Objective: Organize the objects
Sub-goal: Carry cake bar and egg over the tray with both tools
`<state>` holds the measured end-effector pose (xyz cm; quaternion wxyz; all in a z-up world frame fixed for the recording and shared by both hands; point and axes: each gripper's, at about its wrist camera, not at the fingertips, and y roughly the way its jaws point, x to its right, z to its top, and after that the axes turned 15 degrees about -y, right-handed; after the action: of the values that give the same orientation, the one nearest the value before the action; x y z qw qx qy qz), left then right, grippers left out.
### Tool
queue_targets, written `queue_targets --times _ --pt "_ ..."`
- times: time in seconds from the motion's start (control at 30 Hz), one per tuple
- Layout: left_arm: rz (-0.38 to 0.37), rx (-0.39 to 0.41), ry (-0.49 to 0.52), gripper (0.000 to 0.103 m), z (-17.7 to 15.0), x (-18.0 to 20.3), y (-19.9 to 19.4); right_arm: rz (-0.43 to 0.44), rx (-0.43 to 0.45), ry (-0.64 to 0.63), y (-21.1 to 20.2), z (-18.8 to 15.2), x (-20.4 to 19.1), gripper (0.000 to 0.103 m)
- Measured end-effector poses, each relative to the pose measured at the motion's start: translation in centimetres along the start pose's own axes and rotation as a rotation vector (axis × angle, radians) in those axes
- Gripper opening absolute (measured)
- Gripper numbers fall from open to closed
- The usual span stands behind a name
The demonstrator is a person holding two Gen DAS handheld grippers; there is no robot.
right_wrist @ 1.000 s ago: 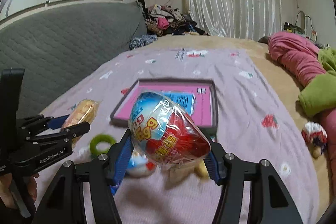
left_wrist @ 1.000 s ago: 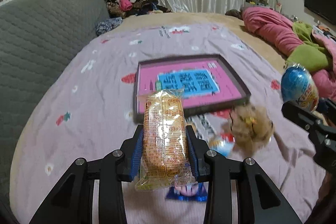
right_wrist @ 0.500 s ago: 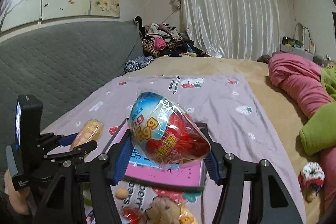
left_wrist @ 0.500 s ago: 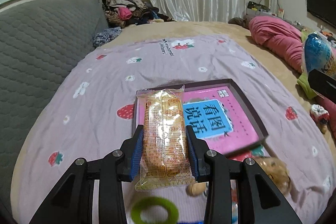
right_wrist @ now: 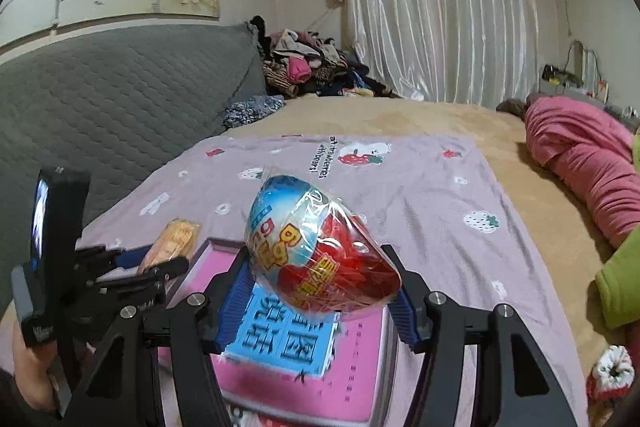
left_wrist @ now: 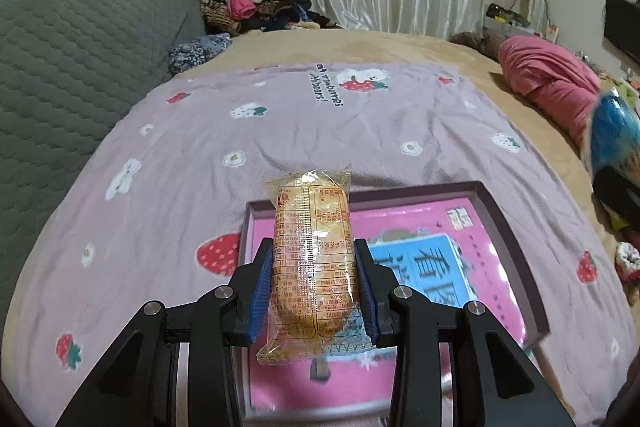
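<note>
A wrapped snack cake [left_wrist: 312, 259] stands upright between the blue pads of the left gripper [left_wrist: 313, 301], clamped at its lower half and held in the air above the near left corner of a pink box [left_wrist: 516, 227] that lies on the bed. Beside it, the right gripper [right_wrist: 320, 301] is closed on a foil-wrapped toy egg [right_wrist: 316, 251], blue at one end and red at the other, also raised over the box.

Both items look light. The cake is likely soft inside a slick, crinkly film, so a firm squeeze could crush it and a loose one could let it slide; the thicker middle of the packet seems the best place to grip. The egg appears to be a rigid shell under loose foil, and its rounded, tapering shape may roll or twist between flat pads unless taken across its widest part.

The box sits on a lilac blanket [left_wrist: 360, 131] printed with strawberries, with a grey quilted headboard [left_wrist: 80, 59] to the left and a pink duvet [left_wrist: 552, 83] to the right. The grippers hide the box's near edge, so whether it is an open tray or a closed lid cannot be judged. The egg is a blur at the right edge of the left camera's view, and a small knitted object [right_wrist: 610, 373] at the right camera's lower corner is cut off and hard to identify.
</note>
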<state>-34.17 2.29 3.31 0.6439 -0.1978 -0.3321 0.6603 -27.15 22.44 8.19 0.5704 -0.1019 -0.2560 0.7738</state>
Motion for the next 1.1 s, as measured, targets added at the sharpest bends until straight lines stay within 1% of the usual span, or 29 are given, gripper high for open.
queue_targets --times 0.13,0.2,0.27,0.37,0.43,0.5,0.63,0.77,1.0,1.03,1.1 --pt "0.003 -0.02 0.011 0.039 0.6 0.8 2.8 0.02 -0.093 0.001 4.8 0.0 1.3 0.061" --pt "-0.003 -0.042 0.024 0.039 0.7 1.1 4.5 0.021 -0.124 -0.002 6.9 -1.1 1.5 0.061" --pt "0.018 -0.073 0.046 0.039 0.5 1.5 6.7 0.023 -0.152 -0.005 8.5 -2.7 1.6 0.061" --pt "0.038 -0.115 0.04 0.039 0.2 0.9 9.3 0.022 -0.212 -0.023 10.9 -4.5 1.8 0.061" --pt "0.046 -0.138 0.032 0.039 -0.2 0.6 10.6 0.005 -0.241 -0.04 11.9 -5.1 1.8 0.061" --pt "0.054 -0.132 0.026 0.039 -0.7 0.3 11.2 0.009 -0.275 -0.029 12.9 -5.7 1.9 0.061" --pt "0.074 -0.167 0.023 0.039 -1.8 0.0 13.0 -0.007 -0.311 -0.044 14.2 -6.4 1.6 0.061" --pt "0.082 -0.167 0.016 0.039 -1.7 -0.3 13.1 -0.009 -0.359 -0.02 15.6 -7.0 1.8 0.061" --pt "0.077 -0.175 -0.014 0.04 -1.6 -1.4 13.2 -0.02 -0.384 -0.003 16.2 -7.3 2.0 0.062" --pt "0.078 -0.176 -0.017 0.041 -1.6 -1.4 13.2 -0.02 -0.39 0.002 16.4 -7.4 2.1 0.062" --pt "0.095 -0.171 -0.017 0.047 -1.6 -1.5 13.1 -0.018 -0.392 -0.003 16.4 -7.3 2.1 0.062"
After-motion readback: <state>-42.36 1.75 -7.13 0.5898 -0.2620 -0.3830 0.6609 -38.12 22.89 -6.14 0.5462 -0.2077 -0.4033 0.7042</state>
